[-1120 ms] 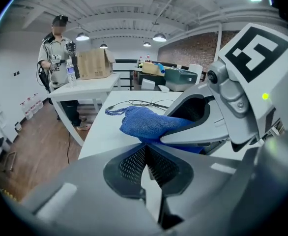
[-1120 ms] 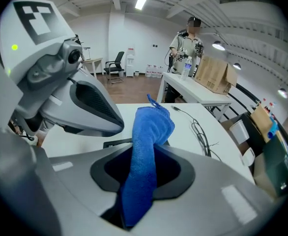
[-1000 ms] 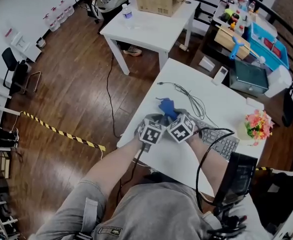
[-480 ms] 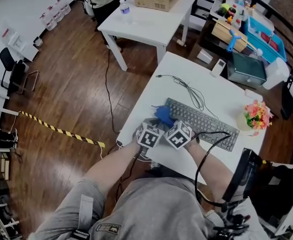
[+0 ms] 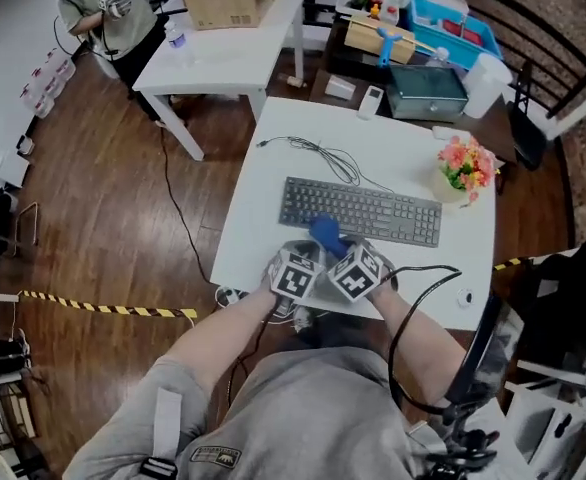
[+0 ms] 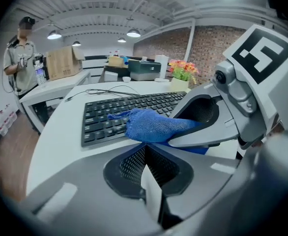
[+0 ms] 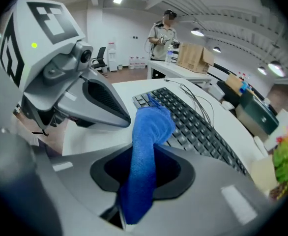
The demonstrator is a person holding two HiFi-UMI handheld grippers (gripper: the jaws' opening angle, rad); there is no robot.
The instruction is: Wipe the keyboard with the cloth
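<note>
- White table (image 5: 418, 268): centre of frame.
- Dark keyboard (image 5: 360, 211): flat across the tabletop's middle.
- Black cable (image 5: 321, 154): loose, above the keyboard's left end.
- Potted flowers (image 5: 463, 168): upright, upper right.
- White remote (image 5: 371, 96): top edge.

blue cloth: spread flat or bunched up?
Bunched. The blue cloth runs as a rolled strip, clamped in the right gripper, its free end toward the keyboard.

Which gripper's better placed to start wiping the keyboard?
Right. The right gripper is shut on the cloth, whose end lies at the near edge of the keyboard. The left gripper is shut, empty.
</note>
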